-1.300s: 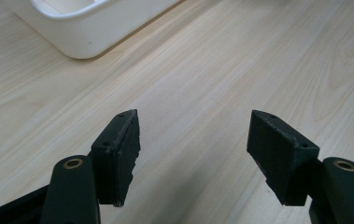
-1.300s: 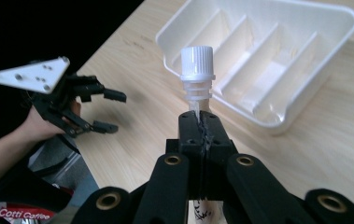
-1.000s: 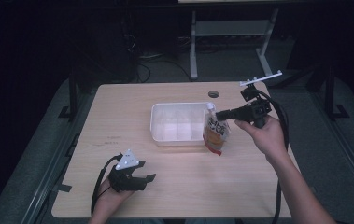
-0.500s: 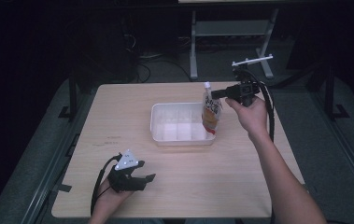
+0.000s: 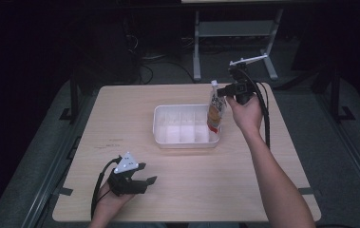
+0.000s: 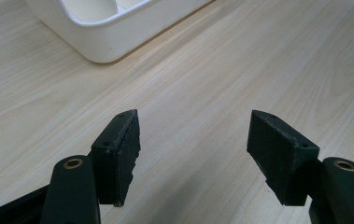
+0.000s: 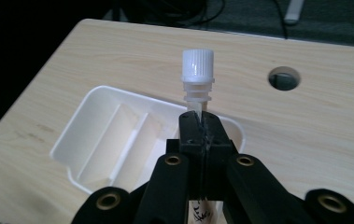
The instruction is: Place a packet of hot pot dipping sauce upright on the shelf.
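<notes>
Pouch held over the tray's right end

The right tongs (image 5: 221, 90) grip a white-capped orange spouted pouch (image 5: 215, 112) above the white divided plastic tray (image 5: 185, 141) mid-bench; the left tongs (image 5: 145, 173) rest agape, empty, near the bench's (image 5: 120, 118) front-left corner.

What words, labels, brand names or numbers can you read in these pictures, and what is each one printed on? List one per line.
None can be read.
Pouch, held by the right gripper above the white tray: coloured print, too blurred to read.
Pouch below the jaws in the right gripper view: dark marks, mostly hidden, unreadable.
</notes>
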A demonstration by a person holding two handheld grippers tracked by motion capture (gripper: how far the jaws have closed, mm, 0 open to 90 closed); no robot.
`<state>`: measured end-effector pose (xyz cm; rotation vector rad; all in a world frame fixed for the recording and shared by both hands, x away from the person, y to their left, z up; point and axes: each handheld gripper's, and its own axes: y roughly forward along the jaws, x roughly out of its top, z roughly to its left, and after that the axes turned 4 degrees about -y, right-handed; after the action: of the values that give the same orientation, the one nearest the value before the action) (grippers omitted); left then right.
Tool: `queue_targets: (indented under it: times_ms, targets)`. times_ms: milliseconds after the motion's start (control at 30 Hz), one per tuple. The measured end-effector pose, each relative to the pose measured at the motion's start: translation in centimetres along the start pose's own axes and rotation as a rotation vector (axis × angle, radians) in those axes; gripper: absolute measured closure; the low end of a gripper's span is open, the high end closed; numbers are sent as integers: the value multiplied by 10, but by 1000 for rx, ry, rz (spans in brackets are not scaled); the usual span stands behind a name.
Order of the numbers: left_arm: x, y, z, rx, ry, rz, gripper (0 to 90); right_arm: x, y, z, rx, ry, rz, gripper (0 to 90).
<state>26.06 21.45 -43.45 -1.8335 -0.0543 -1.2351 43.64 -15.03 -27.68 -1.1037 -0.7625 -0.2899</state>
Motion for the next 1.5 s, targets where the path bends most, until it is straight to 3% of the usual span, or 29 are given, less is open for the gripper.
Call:
queue_targets:
  times_ms: [33, 67, 233, 700, 800, 1133, 1500]
  targets:
    - [0, 0, 0, 0, 0, 0, 341, 0, 0, 0, 0, 0, 0, 888]
    - [0, 0, 0, 0, 1, 0, 341, 2, -1, 0, -37, -5, 6, 888]
    - [0, 1, -1, -1, -1, -2, 341, 3, -2, 3, -75, -22, 7, 887]
    - [0, 0, -1, -2, -4, -6, 341, 7, 5, 10, -127, -71, 31, 886]
    - [0, 0, -1, -3, -2, -4, 341, 6, 15, 14, -137, -99, 64, 886]
    - [0, -2, 0, 2, -1, -2, 341, 0, 31, 11, -85, -66, 81, 883]
    - [0, -2, 1, 7, -1, -1, 341, -4, 40, 5, -63, -34, 88, 882]
